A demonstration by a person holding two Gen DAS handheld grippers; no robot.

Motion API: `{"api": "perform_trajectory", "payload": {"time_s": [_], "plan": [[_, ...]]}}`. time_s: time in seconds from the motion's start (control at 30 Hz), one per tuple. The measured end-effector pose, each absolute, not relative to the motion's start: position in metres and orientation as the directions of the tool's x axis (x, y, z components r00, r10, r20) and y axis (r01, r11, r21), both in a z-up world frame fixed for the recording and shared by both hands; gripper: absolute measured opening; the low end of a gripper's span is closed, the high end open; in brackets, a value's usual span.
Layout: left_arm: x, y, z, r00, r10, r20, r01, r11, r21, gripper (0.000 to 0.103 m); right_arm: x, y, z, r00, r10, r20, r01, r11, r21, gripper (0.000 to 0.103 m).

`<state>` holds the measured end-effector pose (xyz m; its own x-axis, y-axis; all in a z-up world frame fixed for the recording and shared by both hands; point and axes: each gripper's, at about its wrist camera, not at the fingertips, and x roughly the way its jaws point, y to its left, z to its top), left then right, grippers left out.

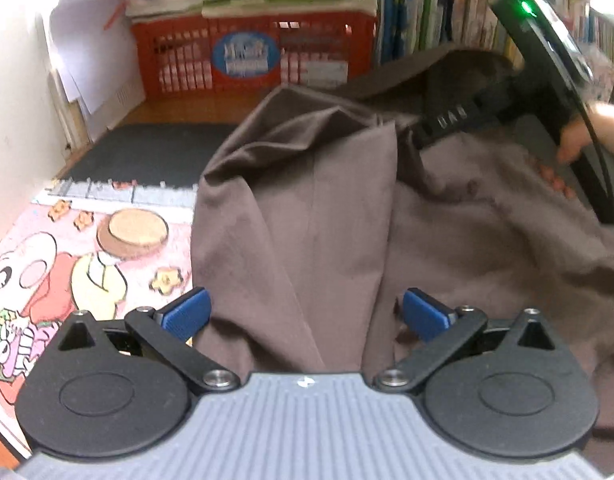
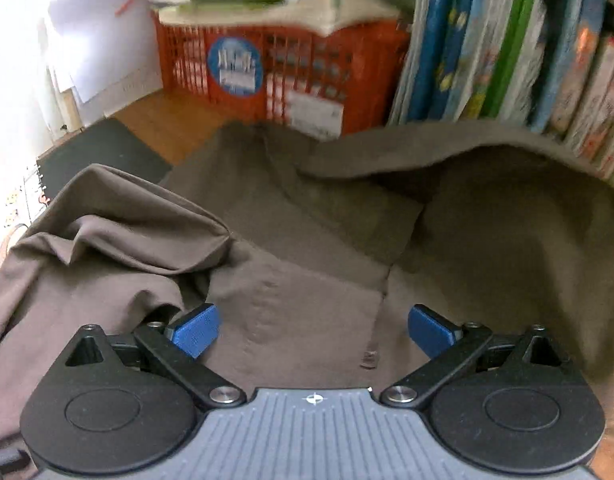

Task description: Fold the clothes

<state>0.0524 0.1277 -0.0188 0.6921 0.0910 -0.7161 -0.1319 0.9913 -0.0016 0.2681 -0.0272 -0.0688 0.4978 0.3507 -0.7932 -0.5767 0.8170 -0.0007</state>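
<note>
Your left gripper (image 1: 305,314) has its jaws spread wide, nothing pinched, over a raised fold of the brown cotton garment (image 1: 307,208). Your right gripper (image 2: 313,330) is also spread, hovering above the same garment's flat panel. The cloth lies rumpled on the surface, partly over the pink cartoon play mat (image 1: 67,272). Behind it: dark foam mat (image 1: 147,152), then red plastic lattice crate (image 2: 291,68), books (image 2: 507,40) to its right.
</note>
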Motion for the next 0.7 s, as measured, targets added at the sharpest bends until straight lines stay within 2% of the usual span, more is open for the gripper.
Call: {"api": "perform_trajectory", "payload": {"time_s": [0.03,0.07,0.13,0.2,0.37,0.7], "plan": [[0.052,0.128,-0.021,0.694,0.093,-0.714,-0.132,0.991,0.002,0.103,0.27,-0.028,-0.072,0.484,0.369,-0.794,-0.573,0.819,0.031,0.08],[0.051,0.127,-0.023,0.696,0.096,-0.712,-0.131,0.991,0.005,0.103,0.27,-0.028,-0.073,0.486,0.381,-0.787,-0.565,0.824,0.05,0.077],[0.05,0.128,-0.025,0.698,0.096,-0.709,-0.131,0.991,0.005,0.103,0.268,-0.03,-0.07,0.482,0.417,-0.771,-0.569,0.818,0.087,0.035],[0.048,0.129,-0.025,0.701,0.095,-0.707,-0.13,0.992,0.004,0.103,0.266,-0.035,-0.064,0.481,0.447,-0.755,-0.551,0.823,0.137,0.019],[0.047,0.129,-0.023,0.7,0.095,-0.708,-0.135,0.991,0.0,0.103,0.246,-0.045,-0.037,0.522,0.487,-0.7,-0.549,0.82,0.16,0.016],[0.03,0.134,0.0,0.724,0.048,-0.688,-0.133,0.989,-0.071,0.103,0.17,-0.099,0.07,0.673,0.556,-0.488,-0.583,0.805,0.114,0.016]]}}
